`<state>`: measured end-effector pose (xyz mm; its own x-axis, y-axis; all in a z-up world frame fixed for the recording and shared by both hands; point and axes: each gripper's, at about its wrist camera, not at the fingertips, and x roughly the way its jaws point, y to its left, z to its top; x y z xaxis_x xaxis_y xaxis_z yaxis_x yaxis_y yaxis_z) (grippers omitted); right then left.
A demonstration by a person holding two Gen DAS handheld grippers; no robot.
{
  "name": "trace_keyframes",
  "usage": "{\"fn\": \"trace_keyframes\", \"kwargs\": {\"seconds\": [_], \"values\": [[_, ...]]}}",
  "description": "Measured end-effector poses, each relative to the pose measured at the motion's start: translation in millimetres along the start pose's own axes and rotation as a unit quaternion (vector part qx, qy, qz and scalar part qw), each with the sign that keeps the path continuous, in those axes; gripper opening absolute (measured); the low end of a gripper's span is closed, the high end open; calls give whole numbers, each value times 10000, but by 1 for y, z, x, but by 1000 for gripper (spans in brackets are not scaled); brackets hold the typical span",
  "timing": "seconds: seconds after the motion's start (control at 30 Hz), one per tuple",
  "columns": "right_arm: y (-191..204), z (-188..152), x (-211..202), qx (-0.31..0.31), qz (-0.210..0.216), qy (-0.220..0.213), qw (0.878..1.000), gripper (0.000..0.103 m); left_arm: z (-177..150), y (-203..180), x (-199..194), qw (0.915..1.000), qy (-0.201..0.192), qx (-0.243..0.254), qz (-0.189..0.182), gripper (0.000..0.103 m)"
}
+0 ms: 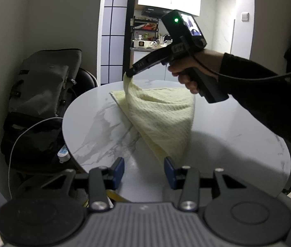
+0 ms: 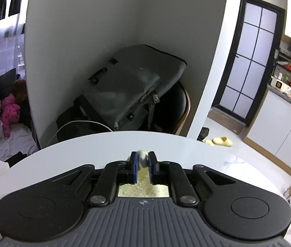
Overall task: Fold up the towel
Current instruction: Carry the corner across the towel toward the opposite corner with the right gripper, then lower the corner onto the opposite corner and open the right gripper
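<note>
A pale yellow towel [image 1: 157, 113] lies on the round white marble table [image 1: 227, 135], one corner pulled up into a tent. In the left wrist view my right gripper [image 1: 129, 73], held by a hand in a dark sleeve, is shut on that raised corner above the table's far side. The right wrist view shows the same gripper [image 2: 143, 156] with its blue pads pinching a tuft of towel [image 2: 143, 155]. My left gripper [image 1: 144, 167] stands open over the table's near edge, nothing between its blue pads, just short of the towel's near corner.
A grey bag [image 1: 44, 86] rests on a dark chair [image 1: 88, 78] against the wall left of the table, with a white cable [image 1: 22, 135] and a power strip [image 1: 63, 153] below. A kitchen counter [image 1: 149, 47] stands beyond. Yellow slippers [image 2: 222, 141] lie on the floor.
</note>
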<state>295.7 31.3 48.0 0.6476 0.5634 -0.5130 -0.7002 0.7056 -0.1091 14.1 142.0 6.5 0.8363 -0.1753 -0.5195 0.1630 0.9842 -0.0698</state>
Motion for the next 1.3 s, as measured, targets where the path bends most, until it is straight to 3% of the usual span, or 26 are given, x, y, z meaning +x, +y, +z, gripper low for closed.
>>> {"fn": "trace_keyframes", "kwargs": {"seconds": [0.17,0.27,0.63,1.3], "values": [[-3,-1,0,120,-65,-33,9999,34,-2,-1,-3,10000,37,-17,28,45],[-5,-2,-1,192,-104,-54,9997,37,0,0,-3,10000,54,-25,37,45],[-7,-21,-4,120,5,184,9998,38,4,2,0,10000,46,20,3,45],[-23,-70,-49,403,-10,452,9982,38,5,-4,13,9998,-14,62,-162,45]]}}
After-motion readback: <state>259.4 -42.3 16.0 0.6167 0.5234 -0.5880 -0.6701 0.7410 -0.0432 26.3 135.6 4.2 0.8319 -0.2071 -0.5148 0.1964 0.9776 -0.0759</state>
